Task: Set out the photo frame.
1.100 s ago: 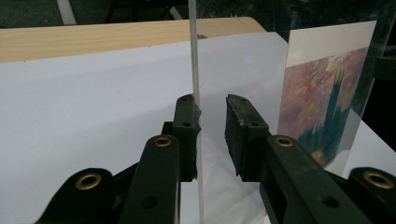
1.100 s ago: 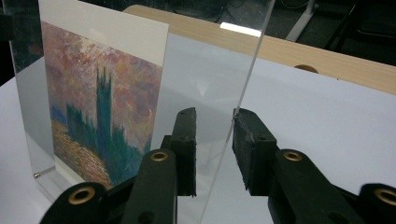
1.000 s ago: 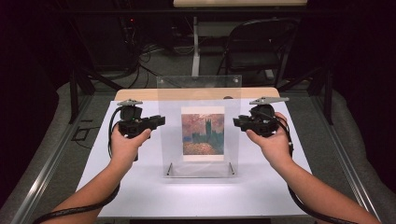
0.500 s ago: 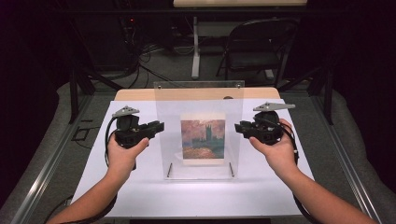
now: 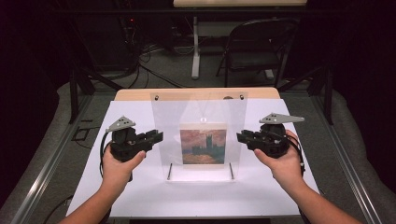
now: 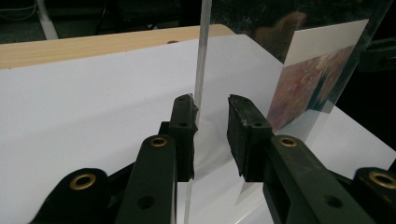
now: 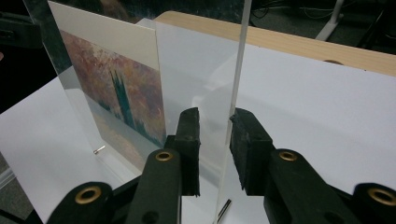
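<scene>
Since the earlier frames, the acrylic frame [image 5: 201, 112] has come nearer your edge of the white table [image 5: 140, 196]. It stands mid-table, its picture [image 5: 203, 146] facing you. Your left gripper [image 5: 159, 136] and right gripper [image 5: 240, 136] each pinch a side edge, and the left jaws have just loosened slightly. Judging by this, the carry is nearly done, and what's left is to settle the frame and let go.
</scene>
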Available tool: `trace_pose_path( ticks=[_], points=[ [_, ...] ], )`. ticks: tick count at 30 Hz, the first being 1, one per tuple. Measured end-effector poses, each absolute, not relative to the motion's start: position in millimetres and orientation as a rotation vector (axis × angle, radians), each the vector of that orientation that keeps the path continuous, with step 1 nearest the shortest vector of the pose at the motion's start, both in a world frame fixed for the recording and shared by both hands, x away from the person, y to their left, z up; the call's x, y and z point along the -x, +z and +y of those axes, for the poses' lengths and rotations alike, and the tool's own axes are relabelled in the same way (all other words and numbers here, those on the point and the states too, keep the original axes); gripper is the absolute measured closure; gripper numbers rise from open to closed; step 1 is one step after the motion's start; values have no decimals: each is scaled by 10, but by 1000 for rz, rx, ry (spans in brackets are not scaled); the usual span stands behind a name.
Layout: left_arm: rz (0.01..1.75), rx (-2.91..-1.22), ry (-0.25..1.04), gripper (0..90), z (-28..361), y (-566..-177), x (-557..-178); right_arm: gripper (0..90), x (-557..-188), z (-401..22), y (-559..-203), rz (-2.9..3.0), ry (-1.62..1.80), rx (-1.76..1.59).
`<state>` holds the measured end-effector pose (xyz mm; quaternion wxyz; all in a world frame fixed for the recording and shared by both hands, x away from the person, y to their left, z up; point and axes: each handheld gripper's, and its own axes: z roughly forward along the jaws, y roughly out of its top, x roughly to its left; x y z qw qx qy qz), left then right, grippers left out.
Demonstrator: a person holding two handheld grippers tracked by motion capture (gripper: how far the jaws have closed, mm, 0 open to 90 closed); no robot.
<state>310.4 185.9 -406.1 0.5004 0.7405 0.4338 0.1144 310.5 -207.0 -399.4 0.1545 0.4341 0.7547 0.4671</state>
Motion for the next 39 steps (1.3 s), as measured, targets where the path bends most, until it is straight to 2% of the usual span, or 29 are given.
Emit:
trace_pose_path(
  ticks=[10,18,29,33,39],
  points=[
    [1039,-1773,263,697,1879,-4086,-2989,712,-2971,-2066,-4024,2167,1345,-1217],
    [1046,-1776,250,690,1880,-4110,-3008,701,-2999,-2078,-4059,2184,1360,-1225],
    [1071,-1793,259,620,1868,-4165,-3007,643,-3006,-2055,-4099,2209,1347,-1224],
    [1074,-1793,263,574,1876,-4148,-2990,592,-3007,-2052,-4107,2212,1355,-1231],
    [1050,-1819,317,441,1902,-4113,-2956,454,-2998,-2100,-4088,2197,1340,-1223]
  ],
)
